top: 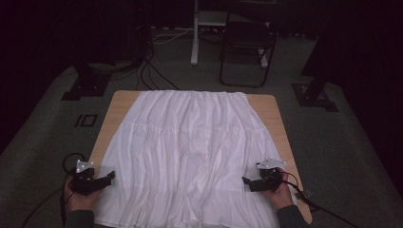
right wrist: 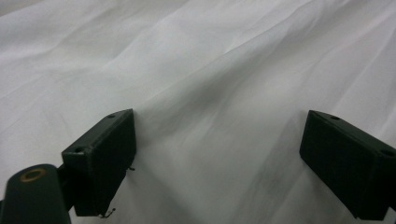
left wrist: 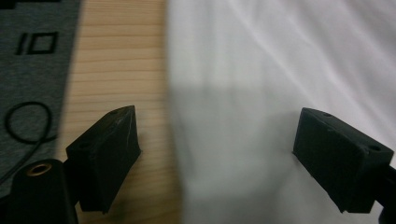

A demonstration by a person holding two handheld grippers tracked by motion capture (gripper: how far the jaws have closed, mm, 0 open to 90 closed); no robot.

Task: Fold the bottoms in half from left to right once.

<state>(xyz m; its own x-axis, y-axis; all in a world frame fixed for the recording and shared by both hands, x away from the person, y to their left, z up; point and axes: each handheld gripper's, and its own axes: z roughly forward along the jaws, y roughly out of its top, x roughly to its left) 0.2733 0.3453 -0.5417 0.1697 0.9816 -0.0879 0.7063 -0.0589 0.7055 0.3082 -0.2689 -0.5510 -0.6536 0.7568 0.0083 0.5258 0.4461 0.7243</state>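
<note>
A white tiered skirt (top: 190, 152) lies spread flat over the wooden table (top: 278, 118), waistband at the far end and hem toward the person, and both grippers sit at its near corners, so the step in hand looks like lining up for a first grasp before folding. The left gripper (top: 110, 176) has its fingers (left wrist: 105, 156) released and wide, with nothing between them; in the left gripper view the skirt's side edge runs up between the two fingers, one over bare wood, the other over cloth. The right gripper (top: 247, 180) is likewise released, fingers (right wrist: 100, 158) spread above rumpled white fabric that fills the gap between and beyond them. Next, each hand probably needs to drop its fingers onto the cloth edge and pinch a single layer cleanly, without dragging the skirt
</note>
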